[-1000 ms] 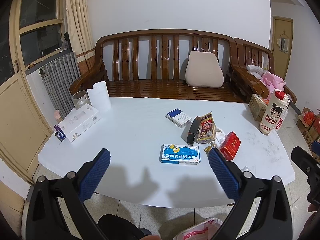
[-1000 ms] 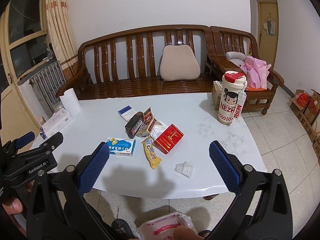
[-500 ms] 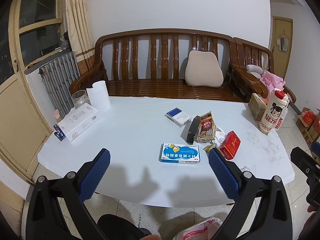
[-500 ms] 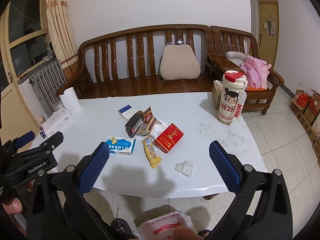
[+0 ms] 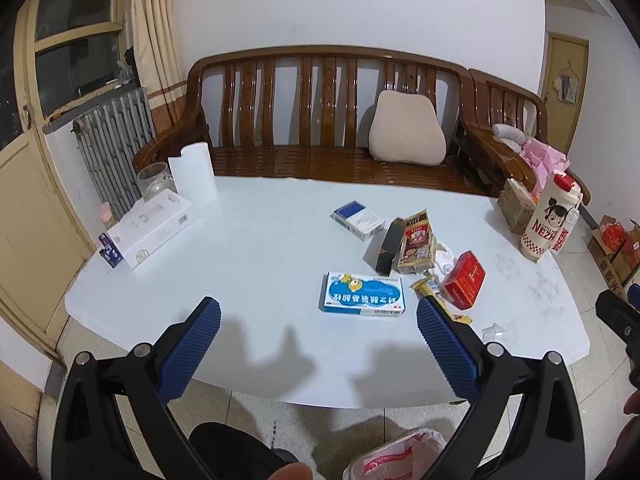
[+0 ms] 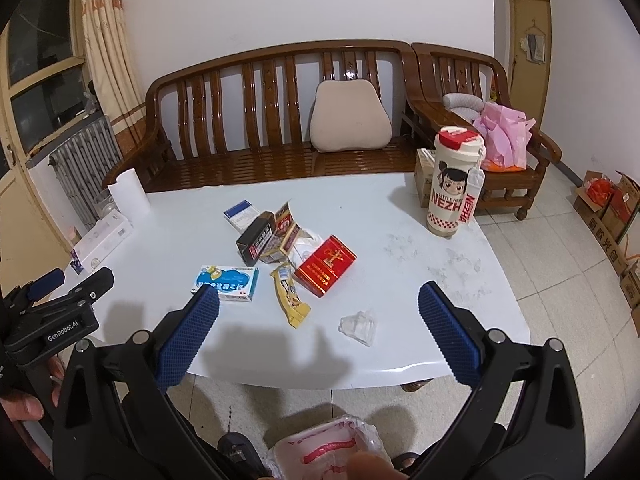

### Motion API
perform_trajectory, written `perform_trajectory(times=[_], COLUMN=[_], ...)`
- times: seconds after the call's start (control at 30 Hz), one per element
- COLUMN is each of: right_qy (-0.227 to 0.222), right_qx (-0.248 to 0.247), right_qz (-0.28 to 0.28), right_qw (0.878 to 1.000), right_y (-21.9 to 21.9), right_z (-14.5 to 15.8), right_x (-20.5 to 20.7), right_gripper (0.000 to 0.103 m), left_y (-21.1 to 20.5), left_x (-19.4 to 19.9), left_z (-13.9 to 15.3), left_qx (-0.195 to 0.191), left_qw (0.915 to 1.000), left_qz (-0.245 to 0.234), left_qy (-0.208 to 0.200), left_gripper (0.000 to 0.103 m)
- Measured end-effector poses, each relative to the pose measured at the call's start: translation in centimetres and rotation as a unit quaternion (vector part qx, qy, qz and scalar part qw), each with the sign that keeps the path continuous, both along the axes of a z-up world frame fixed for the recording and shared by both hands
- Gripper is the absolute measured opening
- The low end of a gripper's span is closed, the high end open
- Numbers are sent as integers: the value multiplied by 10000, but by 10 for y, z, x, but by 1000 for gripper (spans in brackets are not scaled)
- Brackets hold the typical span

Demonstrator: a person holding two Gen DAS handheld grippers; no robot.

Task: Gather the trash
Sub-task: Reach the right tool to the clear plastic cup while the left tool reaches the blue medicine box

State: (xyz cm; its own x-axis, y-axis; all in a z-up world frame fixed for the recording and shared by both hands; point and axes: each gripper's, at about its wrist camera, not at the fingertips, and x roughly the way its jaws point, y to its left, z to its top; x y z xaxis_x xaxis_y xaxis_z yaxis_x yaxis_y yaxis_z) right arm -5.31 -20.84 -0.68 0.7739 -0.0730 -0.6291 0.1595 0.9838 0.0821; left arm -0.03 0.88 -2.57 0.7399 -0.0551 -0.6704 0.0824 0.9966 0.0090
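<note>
Trash lies mid-table on the white table (image 5: 248, 264): a blue and white medicine box (image 5: 363, 295) (image 6: 226, 283), a red cigarette pack (image 5: 463, 280) (image 6: 325, 265), a yellow wrapper (image 6: 290, 301), a black box (image 6: 254, 240), a snack packet (image 5: 416, 242), a blue-topped white pack (image 5: 358, 221) and crumpled clear plastic (image 6: 359, 327). My left gripper (image 5: 318, 326) is open and empty above the near table edge. My right gripper (image 6: 319, 314) is open and empty, in front of the yellow wrapper. A white and red plastic bag (image 6: 332, 452) sits on the floor below.
A tall NEZHA cup (image 6: 454, 184) stands at the table's right. A white box (image 5: 150, 230), a paper roll (image 5: 192, 174) and a glass jar (image 5: 155, 180) stand at the left. A wooden bench (image 5: 320, 120) with a cushion (image 5: 406, 130) is behind.
</note>
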Motion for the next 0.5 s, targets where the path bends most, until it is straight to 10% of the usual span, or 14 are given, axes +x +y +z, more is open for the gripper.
perform_trajectory(times=[0.5], right_qy=[469], right_qx=[32], right_qz=[-97], right_qw=[9988], right_y=[-20], right_z=[-40], right_x=[17], right_gripper=[98], left_y=[-25], left_x=[37], left_z=[-51], left_qx=[0], left_qw=[9986], left_qz=[-429], left_qy=[323], left_gripper=[96])
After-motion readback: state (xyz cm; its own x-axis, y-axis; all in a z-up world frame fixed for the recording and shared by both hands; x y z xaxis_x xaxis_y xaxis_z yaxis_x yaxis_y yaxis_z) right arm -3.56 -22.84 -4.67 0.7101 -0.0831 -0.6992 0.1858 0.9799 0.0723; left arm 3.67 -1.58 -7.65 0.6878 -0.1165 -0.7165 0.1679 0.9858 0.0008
